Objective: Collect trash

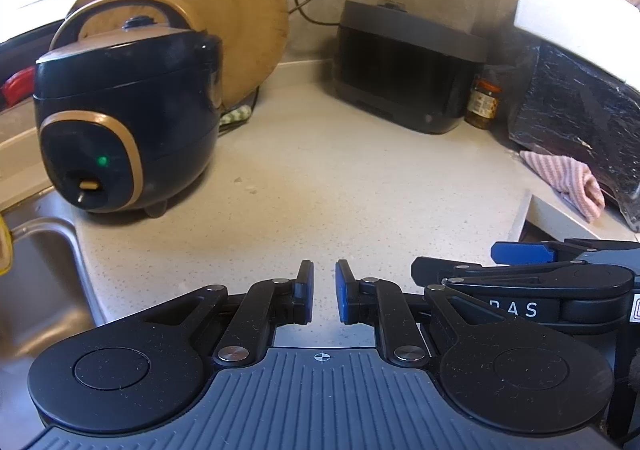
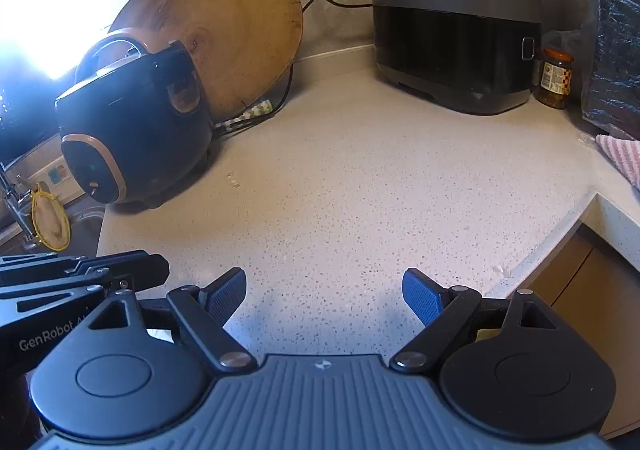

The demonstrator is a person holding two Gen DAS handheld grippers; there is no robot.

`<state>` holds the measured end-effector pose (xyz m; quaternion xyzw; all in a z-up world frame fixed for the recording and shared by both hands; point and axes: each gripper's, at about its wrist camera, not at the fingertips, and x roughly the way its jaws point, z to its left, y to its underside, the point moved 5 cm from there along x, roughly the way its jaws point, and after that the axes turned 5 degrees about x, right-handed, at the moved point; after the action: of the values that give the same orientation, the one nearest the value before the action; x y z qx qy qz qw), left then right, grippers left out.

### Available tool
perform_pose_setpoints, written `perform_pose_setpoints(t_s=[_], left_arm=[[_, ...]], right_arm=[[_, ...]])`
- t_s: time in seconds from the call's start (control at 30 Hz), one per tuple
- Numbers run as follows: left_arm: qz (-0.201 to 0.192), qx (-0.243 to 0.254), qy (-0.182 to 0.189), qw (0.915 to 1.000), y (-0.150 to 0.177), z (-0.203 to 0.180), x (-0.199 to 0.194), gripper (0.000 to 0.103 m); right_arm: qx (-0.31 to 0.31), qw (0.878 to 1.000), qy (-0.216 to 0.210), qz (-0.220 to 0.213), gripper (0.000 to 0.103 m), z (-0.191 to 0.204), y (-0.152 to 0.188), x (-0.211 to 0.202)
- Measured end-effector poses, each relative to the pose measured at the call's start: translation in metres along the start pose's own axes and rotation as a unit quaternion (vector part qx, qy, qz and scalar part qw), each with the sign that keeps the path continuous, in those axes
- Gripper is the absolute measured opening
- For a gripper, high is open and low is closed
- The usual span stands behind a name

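Observation:
A few tiny pale scraps [image 1: 250,186] [image 2: 233,180] lie on the speckled countertop [image 1: 340,178], just right of the rice cooker's foot. Another small white bit [image 2: 498,270] sits near the counter's right front edge. My left gripper [image 1: 324,270] hovers over the near counter, shut down to a narrow slit with nothing between its blue pads. My right gripper [image 2: 324,282] is beside it on the right, open wide and empty. Each gripper shows at the edge of the other's view. Both are well short of the scraps.
A dark rice cooker [image 1: 128,110] stands at the left with a round wooden board [image 1: 224,2] leaning behind it. A grey appliance [image 1: 408,66], a jar [image 1: 484,102], a black bag [image 1: 580,110] and a pink cloth [image 1: 568,178] line the back right. A steel sink [image 1: 36,282] lies left.

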<state>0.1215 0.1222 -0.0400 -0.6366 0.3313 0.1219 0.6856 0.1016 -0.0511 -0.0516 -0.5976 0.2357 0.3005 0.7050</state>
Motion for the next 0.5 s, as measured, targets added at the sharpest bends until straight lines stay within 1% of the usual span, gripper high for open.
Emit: perform_pose_setpoints(t_s=[0.5], left_arm=[[0.0, 0.002, 0.001, 1.0, 0.0001, -0.0032, -0.001, 0.016]], right_arm=[[-0.001, 1.0, 0.0, 0.001, 0.086, -0.0012, 0.0002, -0.0004]])
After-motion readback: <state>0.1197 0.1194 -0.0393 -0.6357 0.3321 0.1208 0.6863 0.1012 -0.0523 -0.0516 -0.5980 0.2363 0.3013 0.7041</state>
